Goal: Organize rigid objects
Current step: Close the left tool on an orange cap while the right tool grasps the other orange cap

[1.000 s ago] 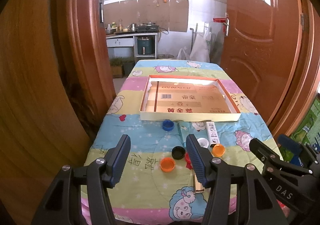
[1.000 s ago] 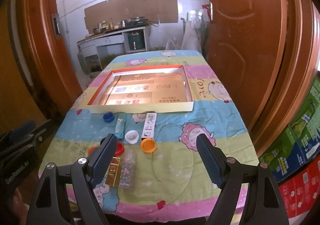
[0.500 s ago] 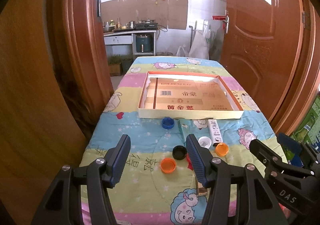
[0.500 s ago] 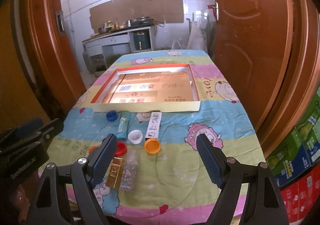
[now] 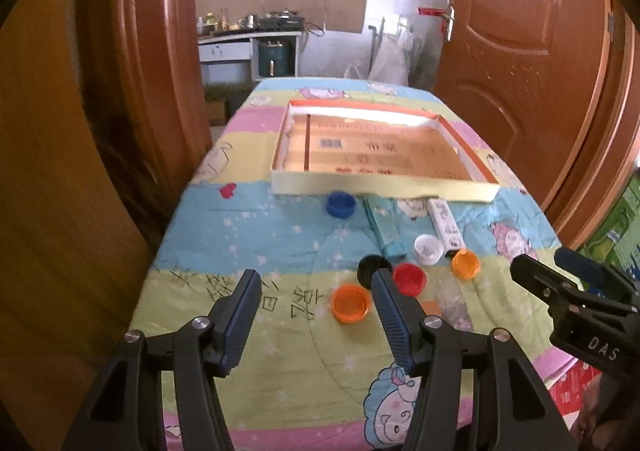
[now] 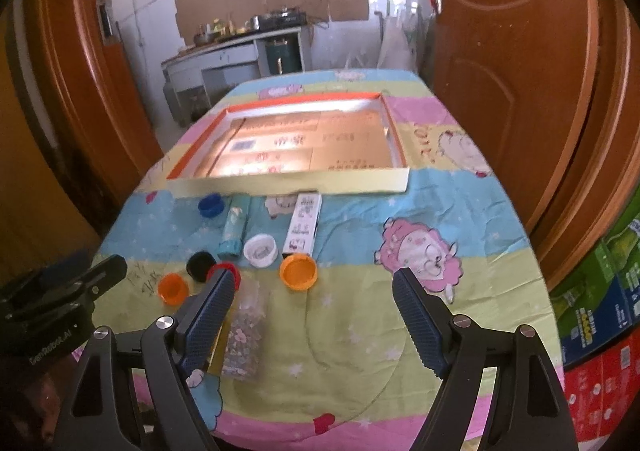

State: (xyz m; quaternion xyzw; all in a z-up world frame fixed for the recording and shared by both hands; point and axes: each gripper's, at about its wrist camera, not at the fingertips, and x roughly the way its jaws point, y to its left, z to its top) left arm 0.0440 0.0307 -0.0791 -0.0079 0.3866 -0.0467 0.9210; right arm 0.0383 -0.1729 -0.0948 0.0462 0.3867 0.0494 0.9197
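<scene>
A shallow cardboard tray [image 5: 384,193] [image 6: 288,185] lies mid-table. In front of it sit several bottle caps: blue [image 5: 340,204] [image 6: 211,205], black [image 5: 370,265] [image 6: 200,264], red [image 5: 409,278], white [image 5: 429,248] [image 6: 260,249] and two orange [image 5: 351,303] [image 6: 298,272]. A teal box [image 5: 385,226] [image 6: 235,225], a white box [image 5: 445,223] [image 6: 304,225] and a clear patterned box [image 6: 242,335] lie among them. My left gripper [image 5: 312,283] is open above the near table, left of the caps. My right gripper [image 6: 308,283] is open, near the orange cap. Both are empty.
A colourful cartoon cloth [image 5: 260,243] covers the table. Wooden doors [image 5: 520,51] flank it on both sides. Stacked cartons [image 6: 600,315] stand at the right. A kitchen counter [image 5: 248,47] lies beyond the far end.
Both grippers have moved forward and lower toward the table, so the caps and boxes look larger and nearer. Both stay open. Nothing on the table has moved.
</scene>
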